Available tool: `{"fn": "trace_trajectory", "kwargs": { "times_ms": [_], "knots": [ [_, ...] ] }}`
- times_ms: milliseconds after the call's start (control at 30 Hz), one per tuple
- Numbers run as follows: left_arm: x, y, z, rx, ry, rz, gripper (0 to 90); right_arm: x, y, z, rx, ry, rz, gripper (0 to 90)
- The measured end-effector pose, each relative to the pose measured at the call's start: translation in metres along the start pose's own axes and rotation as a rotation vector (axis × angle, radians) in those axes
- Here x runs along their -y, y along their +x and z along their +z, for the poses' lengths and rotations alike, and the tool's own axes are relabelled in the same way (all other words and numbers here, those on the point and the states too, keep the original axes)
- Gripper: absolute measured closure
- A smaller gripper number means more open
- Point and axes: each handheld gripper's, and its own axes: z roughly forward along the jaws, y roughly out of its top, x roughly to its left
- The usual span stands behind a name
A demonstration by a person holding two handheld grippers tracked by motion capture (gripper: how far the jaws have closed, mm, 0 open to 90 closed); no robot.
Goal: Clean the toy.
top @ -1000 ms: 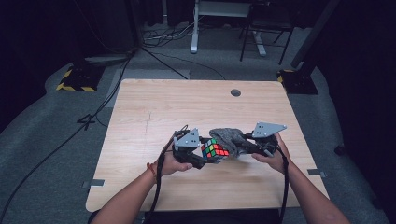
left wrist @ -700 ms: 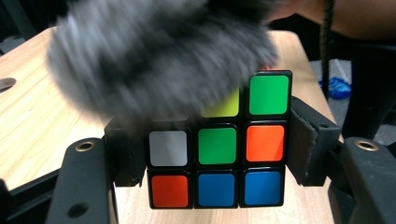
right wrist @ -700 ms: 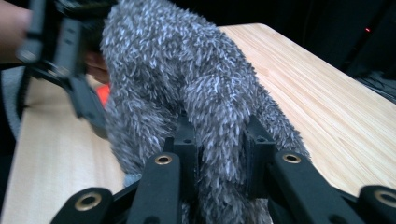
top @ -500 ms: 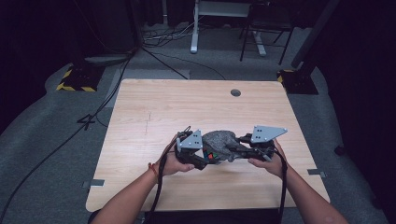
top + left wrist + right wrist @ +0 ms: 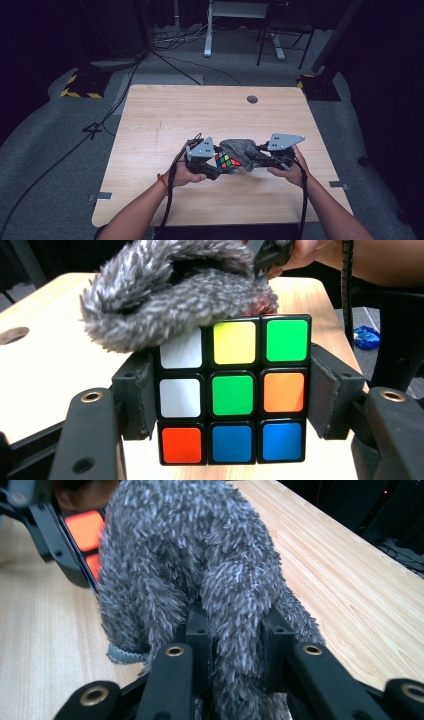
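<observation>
My left gripper (image 5: 232,390) clamps the Rubik's cube (image 5: 232,390); my right gripper (image 5: 234,650) pinches the fuzzy grey cloth (image 5: 200,570) draped over it.

Multicoloured cube (image 5: 232,395) with black edges, grey-white furry cloth (image 5: 200,565), pale woodgrain table (image 5: 165,115)

Both forearms reach in over the desk's near edge; the left gripper (image 5: 212,162) points rightward, jaws part open and clamped on something; the right gripper (image 5: 260,159) faces it, jaws pinched nearly closed on soft material.
</observation>
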Motion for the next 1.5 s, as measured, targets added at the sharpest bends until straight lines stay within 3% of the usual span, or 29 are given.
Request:
{"fn": "trace_trajectory", "kwargs": {
  "times_ms": [300, 567, 733, 1167, 1500],
  "knots": [
    [-0.005, 0.003, -0.012, -0.002, -0.059, -0.012, 34.0, 0.01, -0.003, 0.011, 0.026, 0.113, -0.004, 72.6],
    [-0.005, 0.004, -0.016, -0.008, -0.076, -0.018, 34.0, 0.018, -0.017, 0.008, 0.064, 0.151, 0.038, 72.5],
    [-0.003, 0.006, -0.013, -0.016, -0.064, -0.02, 34.0, 0.025, -0.027, 0.002, 0.074, 0.147, 0.076, 72.4],
    [0.0, 0.008, -0.016, -0.038, -0.043, -0.007, 34.0, 0.032, -0.038, -0.005, 0.118, 0.161, 0.089, 72.2],
    [0.009, 0.011, -0.021, -0.045, -0.008, -0.031, 34.0, 0.047, -0.055, -0.012, 0.137, 0.183, 0.137, 70.9]
  ]
}}
